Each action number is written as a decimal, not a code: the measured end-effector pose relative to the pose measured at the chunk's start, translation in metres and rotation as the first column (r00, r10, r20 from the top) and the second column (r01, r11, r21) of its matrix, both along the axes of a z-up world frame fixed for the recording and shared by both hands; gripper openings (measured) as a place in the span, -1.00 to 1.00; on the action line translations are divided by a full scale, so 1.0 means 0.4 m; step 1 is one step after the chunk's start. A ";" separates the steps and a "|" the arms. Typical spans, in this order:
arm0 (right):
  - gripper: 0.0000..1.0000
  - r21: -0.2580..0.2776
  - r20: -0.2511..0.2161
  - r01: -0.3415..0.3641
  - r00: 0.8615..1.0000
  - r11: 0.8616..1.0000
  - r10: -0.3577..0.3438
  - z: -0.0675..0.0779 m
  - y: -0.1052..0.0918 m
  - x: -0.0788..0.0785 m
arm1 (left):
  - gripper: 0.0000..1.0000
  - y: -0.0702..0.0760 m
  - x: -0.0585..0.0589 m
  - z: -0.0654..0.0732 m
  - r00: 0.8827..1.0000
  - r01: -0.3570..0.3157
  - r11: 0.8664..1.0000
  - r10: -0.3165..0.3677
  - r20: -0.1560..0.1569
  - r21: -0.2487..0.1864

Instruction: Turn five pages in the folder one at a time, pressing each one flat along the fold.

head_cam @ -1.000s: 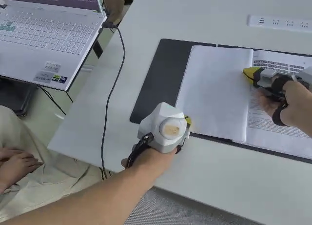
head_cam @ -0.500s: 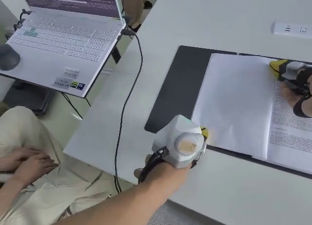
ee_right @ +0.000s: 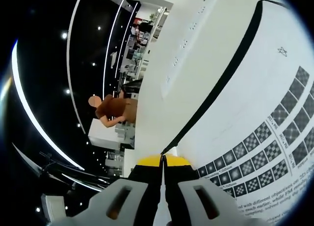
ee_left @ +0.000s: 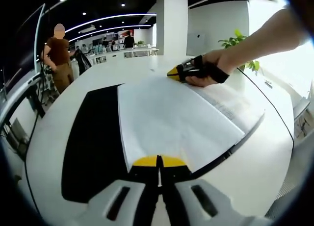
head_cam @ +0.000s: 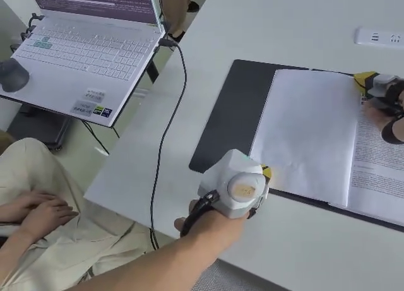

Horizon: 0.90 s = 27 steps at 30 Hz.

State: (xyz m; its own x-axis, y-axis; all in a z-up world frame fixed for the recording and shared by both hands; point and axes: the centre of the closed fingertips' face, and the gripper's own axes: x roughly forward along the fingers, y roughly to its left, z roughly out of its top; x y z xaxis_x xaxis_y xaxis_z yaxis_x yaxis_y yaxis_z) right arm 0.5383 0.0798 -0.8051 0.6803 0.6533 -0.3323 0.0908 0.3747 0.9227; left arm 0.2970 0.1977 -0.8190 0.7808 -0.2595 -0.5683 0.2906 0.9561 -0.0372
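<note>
The folder lies open on the white table, its black cover (head_cam: 227, 114) spread to the left. A blank white page (head_cam: 303, 133) lies flat on it, and a printed page (head_cam: 379, 158) lies to its right. My left gripper (head_cam: 262, 172) is shut, its yellow tips (ee_left: 158, 161) resting at the near edge of the blank page (ee_left: 167, 118). My right gripper (head_cam: 363, 83) is shut too, its tips (ee_right: 162, 161) down on the paper by the fold's far end, beside checkerboard figures (ee_right: 255, 147). The right gripper (ee_left: 172, 73) also shows in the left gripper view.
An open laptop (head_cam: 82, 45) stands on a side stand at the left, with a mouse (head_cam: 12, 73) beside it. A black cable (head_cam: 165, 146) runs across the table's left edge. A power strip (head_cam: 379, 36) lies at the far right. A seated person's hands (head_cam: 31, 212) rest lower left.
The camera has shifted. My right gripper has slid along the fold toward the folder's far edge. The left gripper has stayed at the page's near edge.
</note>
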 end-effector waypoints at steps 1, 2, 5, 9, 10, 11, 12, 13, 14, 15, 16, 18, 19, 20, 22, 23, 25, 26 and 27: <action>-1.00 -0.003 -0.001 -0.017 1.000 1.000 0.017 0.002 0.001 -0.012 | -1.00 0.000 0.000 0.000 1.000 0.000 1.000 0.000 0.000 0.000; -1.00 -0.007 0.001 -0.032 0.999 0.999 0.032 0.002 0.002 -0.022 | -1.00 0.000 0.000 0.000 1.000 0.000 1.000 0.000 0.000 0.000; -1.00 -0.010 -0.009 -0.077 0.997 0.997 0.077 0.000 0.006 -0.051 | -1.00 -0.001 0.000 0.000 1.000 0.001 1.000 -0.001 -0.001 0.004; -1.00 -0.004 -0.022 -0.142 0.990 0.990 0.141 0.001 0.012 -0.100 | -1.00 -0.001 -0.001 0.002 1.000 0.003 1.000 -0.003 0.000 0.006; -1.00 -0.004 -0.020 -0.150 0.989 0.989 0.150 0.001 0.010 -0.112 | -1.00 -0.002 -0.002 0.002 1.000 0.003 1.000 -0.003 0.000 0.006; -1.00 0.000 -0.024 -0.153 0.988 0.988 0.153 0.001 0.008 -0.121 | -1.00 -0.002 -0.001 0.002 1.000 0.004 1.000 -0.004 0.000 0.006; -1.00 0.005 -0.029 -0.155 0.987 0.988 0.155 0.002 0.006 -0.129 | -1.00 -0.002 -0.002 0.002 1.000 0.004 1.000 -0.004 0.000 0.005; -1.00 0.007 -0.028 -0.161 0.987 0.987 0.161 0.003 0.003 -0.142 | -1.00 -0.002 -0.002 0.002 1.000 0.005 1.000 -0.005 0.000 0.006; -1.00 0.010 -0.031 -0.165 0.986 0.986 0.166 0.003 0.002 -0.151 | -1.00 -0.002 -0.002 0.003 1.000 0.006 1.000 -0.006 0.000 0.006; -1.00 0.017 -0.033 -0.174 0.984 0.985 0.174 0.004 0.001 -0.161 | -1.00 -0.002 -0.002 0.003 1.000 0.006 1.000 -0.006 -0.001 0.005; -1.00 0.026 -0.035 -0.185 0.982 0.982 0.186 0.004 -0.001 -0.176 | -1.00 -0.002 -0.003 0.003 1.000 0.009 1.000 -0.009 -0.001 0.007; -1.00 0.035 -0.040 -0.206 0.977 0.978 0.207 0.004 -0.004 -0.203 | -1.00 -0.002 -0.002 0.003 1.000 0.009 1.000 -0.009 -0.001 0.007; -1.00 0.032 -0.038 -0.221 0.974 0.975 0.222 0.003 -0.003 -0.215 | -1.00 -0.002 -0.002 0.002 1.000 0.011 1.000 -0.011 -0.001 0.008; -1.00 0.034 -0.038 -0.233 0.971 0.972 0.234 0.003 -0.004 -0.230 | -1.00 -0.003 -0.002 0.002 1.000 0.013 1.000 -0.012 -0.001 0.010; -1.00 0.042 -0.039 -0.242 0.969 0.969 0.244 0.001 -0.007 -0.251 | -1.00 -0.002 -0.002 0.002 1.000 0.012 1.000 -0.012 -0.002 0.010; -1.00 0.047 -0.041 -0.242 0.969 0.969 0.244 0.001 -0.009 -0.259 | -1.00 -0.002 -0.001 0.001 1.000 0.012 1.000 -0.012 -0.002 0.012; -1.00 0.053 -0.043 -0.248 0.967 0.967 0.250 0.003 -0.011 -0.279 | -1.00 -0.003 -0.002 0.002 1.000 0.014 1.000 -0.014 -0.002 0.013; -1.00 0.056 -0.046 -0.257 0.965 0.965 0.260 0.003 -0.010 -0.289 | -1.00 -0.002 -0.001 0.001 1.000 0.014 1.000 -0.014 -0.002 0.013; -1.00 0.055 -0.049 -0.270 0.961 0.961 0.273 0.002 -0.009 -0.301 | -1.00 -0.002 -0.001 0.001 1.000 0.015 1.000 -0.015 -0.002 0.013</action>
